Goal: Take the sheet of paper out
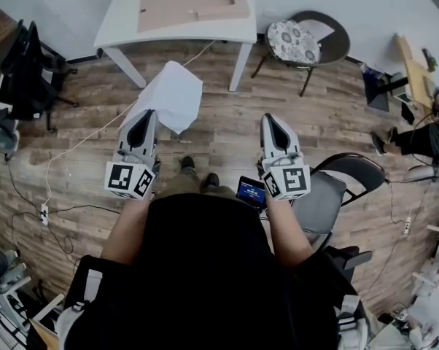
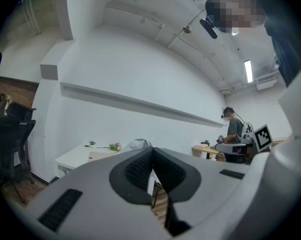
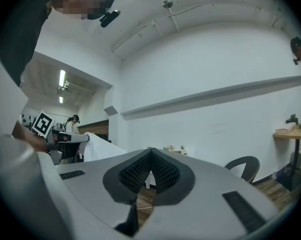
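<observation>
In front of the person, the left gripper (image 1: 148,115) pinches a sheet of paper (image 1: 173,93), its gripped edge hidden behind the jaws. The right gripper (image 1: 270,118) is pressed together with nothing in it.

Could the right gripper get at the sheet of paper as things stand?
Probably yes. The sheet of paper is pinched in the shut left gripper, with only open air across to the right gripper. The right gripper's jaws are shut and would need opening first.

paper (image 1: 174,93): gripped corner hidden (table (image 1: 121,20) cropped)
</observation>
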A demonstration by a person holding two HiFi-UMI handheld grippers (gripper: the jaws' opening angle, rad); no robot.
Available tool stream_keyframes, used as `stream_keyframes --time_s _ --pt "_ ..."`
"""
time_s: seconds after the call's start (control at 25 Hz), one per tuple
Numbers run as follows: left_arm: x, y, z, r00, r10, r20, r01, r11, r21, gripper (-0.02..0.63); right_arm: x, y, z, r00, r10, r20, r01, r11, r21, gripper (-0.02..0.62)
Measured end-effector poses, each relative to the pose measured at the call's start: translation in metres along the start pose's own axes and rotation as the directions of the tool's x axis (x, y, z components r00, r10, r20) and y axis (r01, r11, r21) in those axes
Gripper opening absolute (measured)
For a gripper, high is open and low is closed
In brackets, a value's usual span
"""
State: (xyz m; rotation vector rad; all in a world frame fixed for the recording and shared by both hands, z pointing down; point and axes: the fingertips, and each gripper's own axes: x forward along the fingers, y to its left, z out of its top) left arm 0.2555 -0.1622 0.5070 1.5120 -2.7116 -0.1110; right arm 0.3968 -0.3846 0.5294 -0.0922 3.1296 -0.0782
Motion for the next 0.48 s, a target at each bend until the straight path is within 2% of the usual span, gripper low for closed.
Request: stream_keyframes --time_s 0.48 --pt "0.005 -0.017 -0.003 1.0 -0.02 0.01 0.02 0.999 -0.024 0.003 -0.012 -0.015 -0.003 1.0 -0.006 0.003 0.006 1.0 0.015 0.011"
